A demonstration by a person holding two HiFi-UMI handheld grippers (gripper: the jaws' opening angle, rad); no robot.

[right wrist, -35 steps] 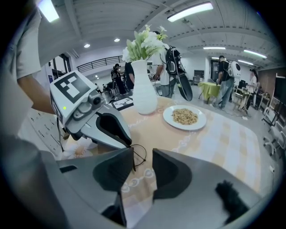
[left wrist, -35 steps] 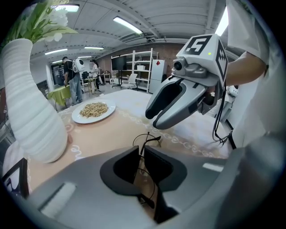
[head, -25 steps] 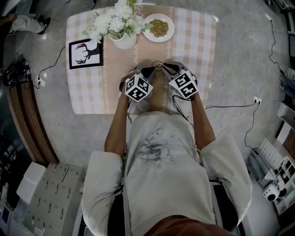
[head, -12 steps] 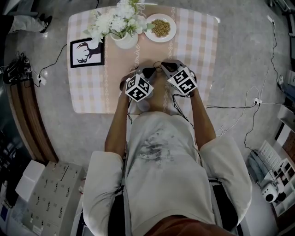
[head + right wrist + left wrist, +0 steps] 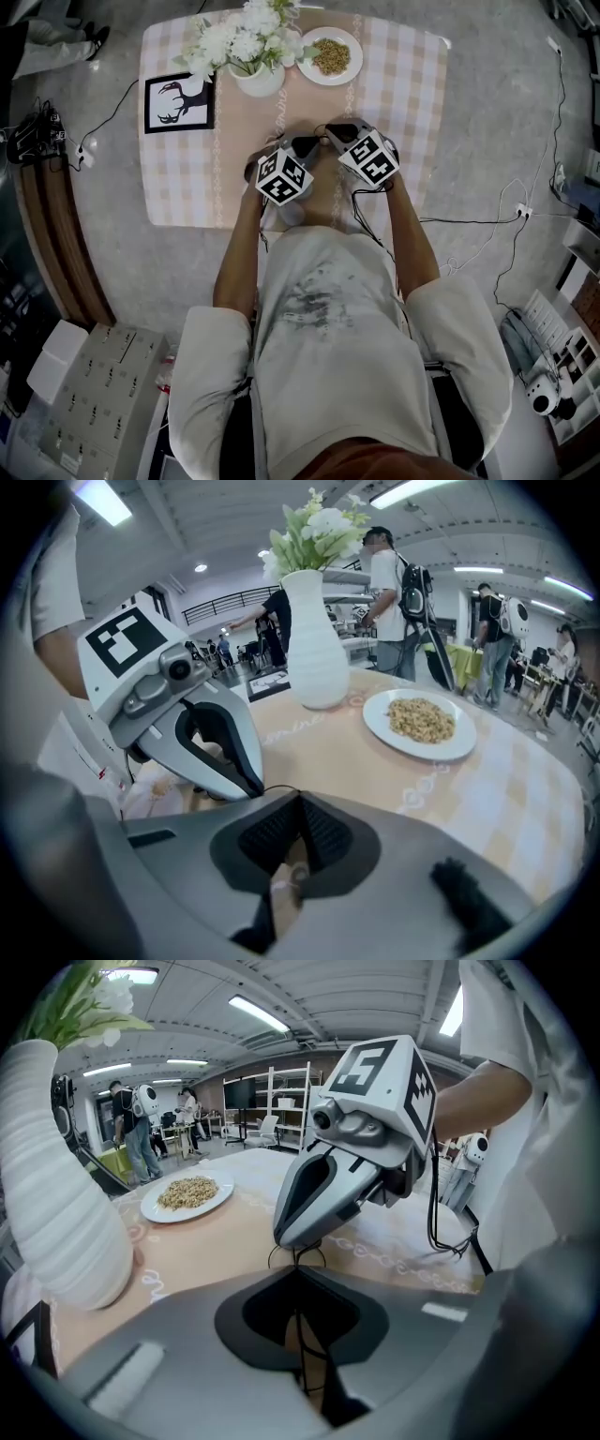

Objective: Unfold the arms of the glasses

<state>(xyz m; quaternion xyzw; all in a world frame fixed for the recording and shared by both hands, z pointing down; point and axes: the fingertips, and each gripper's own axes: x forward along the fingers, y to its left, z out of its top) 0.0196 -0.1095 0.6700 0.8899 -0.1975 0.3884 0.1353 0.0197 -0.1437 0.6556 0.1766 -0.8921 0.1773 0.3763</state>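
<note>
**Grey grippers pinch thin wire glasses between their tips**

Both jaws of the left gripper (image 5: 298,1279) are pressed together on a thin dark wire of the glasses (image 5: 296,1256). The wire runs up the slit between the jaws and ends in small loops at their tips. The right gripper (image 5: 298,803) is likewise clamped on a small piece of the frame, and a fine wire curves from its tips toward the left one.

The two sets of tips almost meet, so the glasses' long axis spans the short gap between them, across the person's front. Which way the lenses face cannot be made out. The glasses are over the near half of the checked table (image 5: 403,84).

Farther back stand a white vase (image 5: 258,80) of flowers and a plate (image 5: 330,54) of grain. A deer picture (image 5: 178,101) lies to the left.

Compared with a second ago, the right gripper sits slightly farther toward the vase. The left has barely shifted.
</note>
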